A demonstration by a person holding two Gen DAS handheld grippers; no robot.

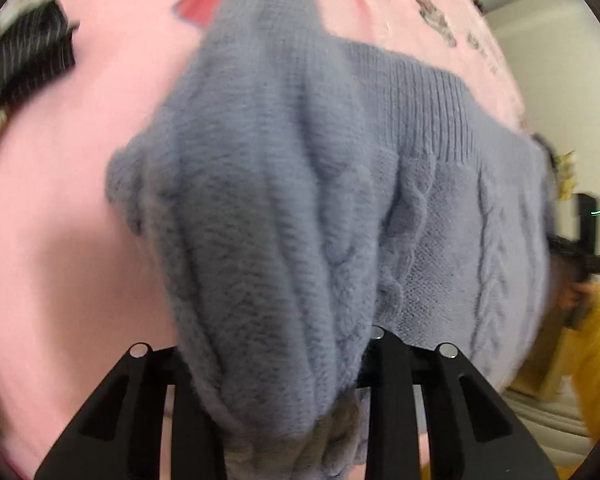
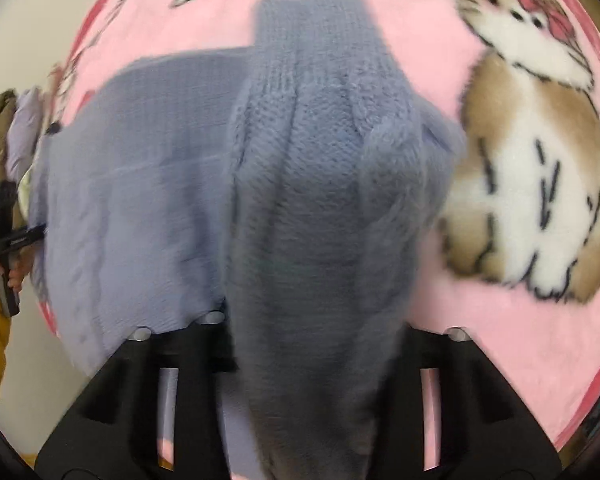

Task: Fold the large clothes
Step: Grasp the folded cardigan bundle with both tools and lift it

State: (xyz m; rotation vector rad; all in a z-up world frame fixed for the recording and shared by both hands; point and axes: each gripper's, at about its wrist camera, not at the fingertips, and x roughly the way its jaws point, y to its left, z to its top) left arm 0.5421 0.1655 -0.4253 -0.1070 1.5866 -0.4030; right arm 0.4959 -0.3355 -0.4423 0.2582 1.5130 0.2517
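Blue-grey cable-knit sweater [image 1: 440, 216] lies on the pink blanket [image 1: 60, 208], ribbed hem flat, each sleeve [image 2: 312, 208] bunched and raised.

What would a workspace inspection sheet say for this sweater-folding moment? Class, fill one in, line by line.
Surface: pink fleece blanket with a printed cartoon animal.
Job's things: blue-grey cable-knit sweater lying on the blanket, a bunched part rising into each gripper.
Clutter: dark pinstriped cloth at the blanket's far edge.
Grippers: left gripper shut on sweater knit; right gripper likewise.
Cables: nothing seen.
Surroundings: pale wall; person's yellow sleeve.
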